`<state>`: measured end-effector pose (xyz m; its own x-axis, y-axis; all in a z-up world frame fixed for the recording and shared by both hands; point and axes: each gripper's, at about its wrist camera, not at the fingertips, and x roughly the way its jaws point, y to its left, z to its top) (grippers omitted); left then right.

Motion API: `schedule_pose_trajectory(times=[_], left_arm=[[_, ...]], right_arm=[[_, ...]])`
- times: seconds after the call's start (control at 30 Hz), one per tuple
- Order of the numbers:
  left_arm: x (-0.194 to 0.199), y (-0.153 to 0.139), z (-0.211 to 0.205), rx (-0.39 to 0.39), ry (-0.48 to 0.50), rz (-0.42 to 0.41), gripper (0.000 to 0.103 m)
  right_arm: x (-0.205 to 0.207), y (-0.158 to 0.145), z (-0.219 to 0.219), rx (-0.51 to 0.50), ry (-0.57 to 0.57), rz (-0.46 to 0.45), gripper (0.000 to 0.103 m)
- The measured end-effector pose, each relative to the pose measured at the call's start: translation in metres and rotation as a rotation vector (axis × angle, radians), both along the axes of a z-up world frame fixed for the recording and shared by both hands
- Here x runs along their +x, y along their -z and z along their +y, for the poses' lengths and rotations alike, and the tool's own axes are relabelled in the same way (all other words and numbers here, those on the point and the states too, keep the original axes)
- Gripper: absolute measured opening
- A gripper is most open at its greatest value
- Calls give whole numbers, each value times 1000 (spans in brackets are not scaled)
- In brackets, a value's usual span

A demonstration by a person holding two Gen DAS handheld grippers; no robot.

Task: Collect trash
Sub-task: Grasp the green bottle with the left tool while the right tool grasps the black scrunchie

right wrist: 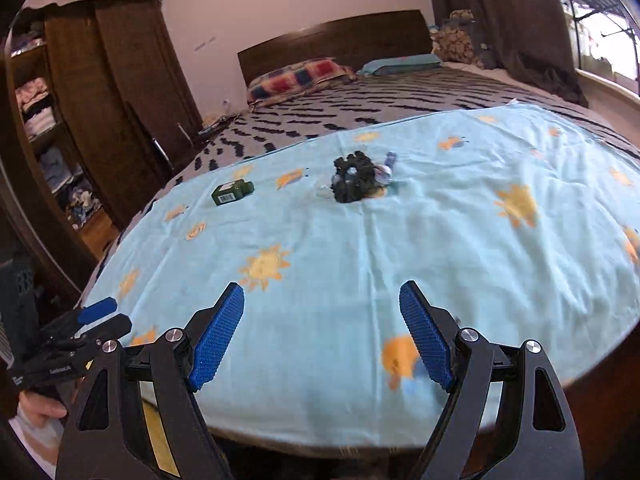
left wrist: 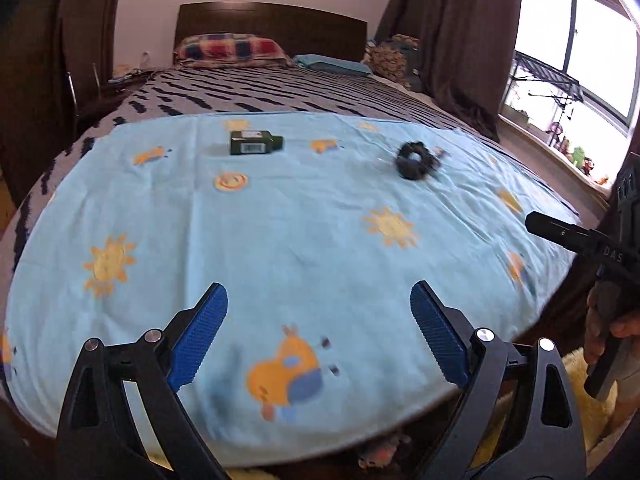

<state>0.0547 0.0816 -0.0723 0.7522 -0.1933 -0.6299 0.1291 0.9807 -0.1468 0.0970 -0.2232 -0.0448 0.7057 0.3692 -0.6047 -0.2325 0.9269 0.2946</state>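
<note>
A small dark green bottle [left wrist: 256,142] lies on its side on the light blue sheet [left wrist: 304,248] at the far side. It also shows in the right wrist view [right wrist: 232,193]. A black scrunchie [left wrist: 416,160] lies to its right, with small clear and purple scraps [right wrist: 387,167] beside it in the right wrist view, where the scrunchie [right wrist: 354,178] shows too. My left gripper [left wrist: 319,312] is open and empty above the sheet's near edge. My right gripper [right wrist: 322,312] is open and empty, also near the front edge.
The sheet covers the foot of a bed with a dark-patterned grey cover [left wrist: 280,92], pillows [left wrist: 230,47] and headboard. A wardrobe [right wrist: 100,112] stands left, curtains and a window [left wrist: 580,64] right. A yellow rug [left wrist: 580,364] lies by the bed.
</note>
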Motion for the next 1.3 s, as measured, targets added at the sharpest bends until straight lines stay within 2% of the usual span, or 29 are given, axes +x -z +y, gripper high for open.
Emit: schedule_pose_trajectory(times=[0.17,0.23,0.4,0.5,0.63,0.83,1.17,1.3], left_arm=[[40,-4,5,80,-29,-45,88],[56,-6,8,100,-34,-59,92],[102,-7,21,84,-71,-35,92],[133,-2,26,96,-106,-15,92],[172,10,26,119,-119,14,92],[225,29,33,74,-159,105,92],[274,32,39,45,-186,122,92],[290,35,38,50,-182,141,92]], right_arm=[[35,15,31,-47,9,15,80],[51,21,38,-48,15,28,80],[87,40,46,-28,39,73,73],[105,53,45,-4,50,109,67],[127,65,45,20,62,143,51],[156,70,38,88,81,174,40],[184,74,39,75,97,182,37],[185,74,42,52,88,180,23]])
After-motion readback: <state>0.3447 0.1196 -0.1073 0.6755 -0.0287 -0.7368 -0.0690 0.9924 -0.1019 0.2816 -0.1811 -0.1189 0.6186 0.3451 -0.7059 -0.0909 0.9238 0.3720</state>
